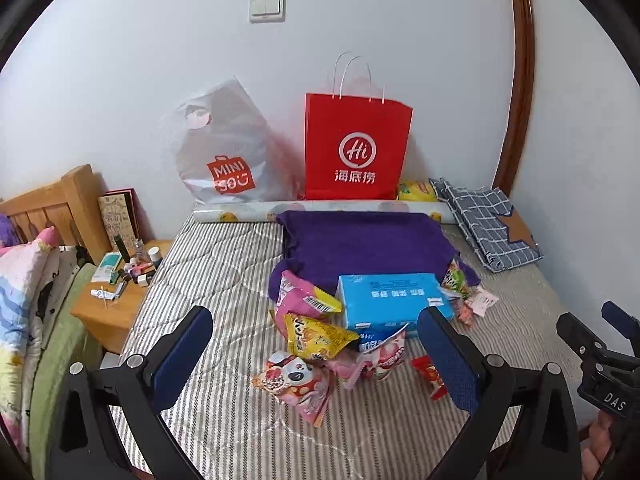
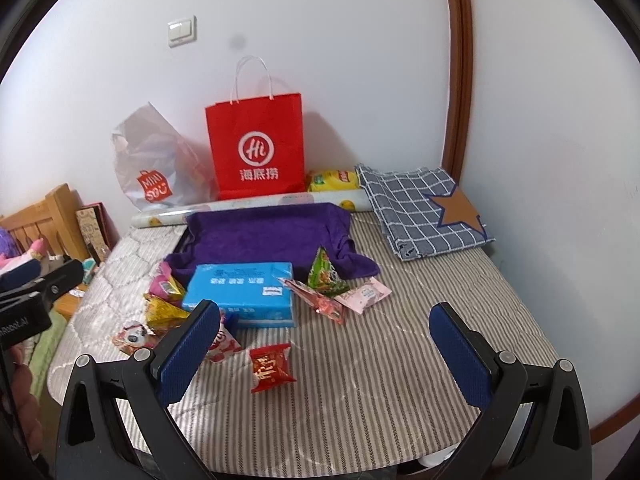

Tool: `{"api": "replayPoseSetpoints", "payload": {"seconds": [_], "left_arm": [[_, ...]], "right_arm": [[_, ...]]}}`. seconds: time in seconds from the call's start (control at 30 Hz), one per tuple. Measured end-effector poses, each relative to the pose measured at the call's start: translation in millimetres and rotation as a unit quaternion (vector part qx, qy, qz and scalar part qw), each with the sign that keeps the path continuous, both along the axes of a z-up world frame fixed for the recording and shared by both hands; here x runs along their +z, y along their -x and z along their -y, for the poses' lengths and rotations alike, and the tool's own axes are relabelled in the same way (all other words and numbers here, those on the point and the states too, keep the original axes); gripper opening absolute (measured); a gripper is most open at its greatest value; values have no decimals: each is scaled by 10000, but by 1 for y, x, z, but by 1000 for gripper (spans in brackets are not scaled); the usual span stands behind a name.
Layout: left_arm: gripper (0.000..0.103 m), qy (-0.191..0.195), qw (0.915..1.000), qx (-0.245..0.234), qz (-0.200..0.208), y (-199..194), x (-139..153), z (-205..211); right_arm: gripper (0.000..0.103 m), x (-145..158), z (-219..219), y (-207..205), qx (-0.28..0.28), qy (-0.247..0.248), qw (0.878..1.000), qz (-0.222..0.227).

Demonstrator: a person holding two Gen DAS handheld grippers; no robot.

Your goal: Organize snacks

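Left gripper [image 1: 316, 354] and right gripper [image 2: 324, 344] hover above a striped mattress pad [image 2: 360, 400], each with jaws spread wide and holding nothing. The snacks lie loose near the middle of the pad, clustered around a blue tissue pack [image 2: 242, 290]. To the left of the pack lie a pink snack packet [image 1: 298, 290], a yellow chip bag [image 1: 316, 336] and a pink-and-white packet with a cartoon face [image 1: 294, 380]; a strawberry-printed packet [image 1: 382, 354] touches the pack's near edge. A red snack packet [image 2: 270, 368] lies apart, nearest the grippers. To the right of the pack, a green packet [image 2: 324, 274] stands tilted beside a red-patterned wrapper [image 2: 320, 302] and a pale pink sachet [image 2: 366, 294]. A purple towel [image 2: 268, 232] lies spread behind the pack. Against the wall stand a red paper bag [image 2: 256, 146] and a leaning white MINISO plastic bag [image 2: 156, 164], with a yellow chips bag [image 2: 334, 180] just right of the red bag. A folded blue checked cloth [image 2: 420, 208] occupies the far right corner.
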State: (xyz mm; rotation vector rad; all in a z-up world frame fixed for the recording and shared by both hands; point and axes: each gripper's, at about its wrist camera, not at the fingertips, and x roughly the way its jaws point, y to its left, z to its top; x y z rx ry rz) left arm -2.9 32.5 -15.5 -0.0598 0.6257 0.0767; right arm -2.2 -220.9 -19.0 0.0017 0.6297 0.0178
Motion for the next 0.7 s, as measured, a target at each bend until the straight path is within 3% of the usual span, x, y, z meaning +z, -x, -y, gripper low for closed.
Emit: {"api": "replayPoseSetpoints", "payload": {"seconds": [0.23,0.4,0.57,0.7], "left_arm": [[103,-15,9995,125,-293,-11,-27,-22],[102,-4,9989,222,-423,-18,-53,-39],[102,82,9956,331,-876,-30,-81,-55],[102,64,9946,444,-935,-35,-97,-69]], "right_arm": [[103,-31,-1,-12,136,-313,9992,-194],[103,-63,-14,-25,479,-259,9978,-380],[103,-108,-27,-49,662,-309,9915,-1076],[85,-132,-33,-60,686,-411,9882,-1305]]}}
